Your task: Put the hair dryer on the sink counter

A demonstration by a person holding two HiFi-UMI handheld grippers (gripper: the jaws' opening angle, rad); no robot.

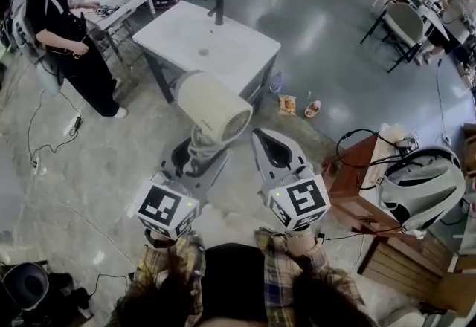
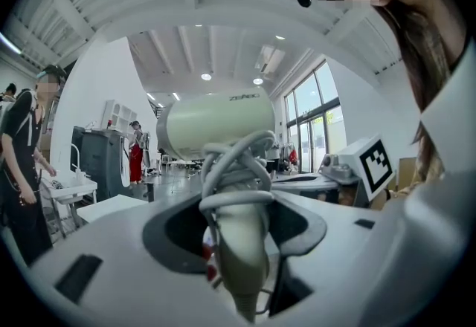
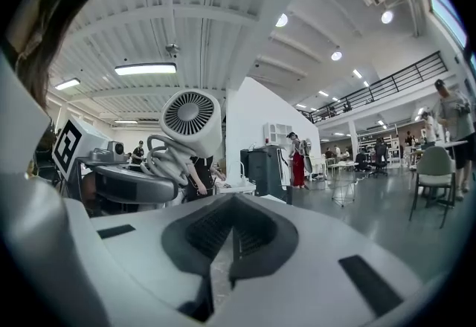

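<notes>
A cream hair dryer (image 1: 212, 106) with its cord wound round the handle is held upright in my left gripper (image 1: 195, 162), whose jaws are shut on the handle. In the left gripper view the hair dryer's barrel (image 2: 216, 125) stands above the jaws and the left gripper (image 2: 238, 232) clamps the wrapped handle. The white sink counter (image 1: 245, 47) with a black faucet (image 1: 216, 10) stands just beyond the dryer. My right gripper (image 1: 271, 147) hovers beside the left one, shut and empty. The right gripper view shows its own jaws (image 3: 232, 232) closed and the hair dryer (image 3: 190, 121) to the left.
A person in black (image 1: 67, 36) stands left of the sink by a white table (image 1: 123, 2). A wooden desk (image 1: 357, 169) with a grey backpack (image 1: 428, 192) and cables is at the right. A snack bag (image 1: 287, 104) lies on the floor near the sink.
</notes>
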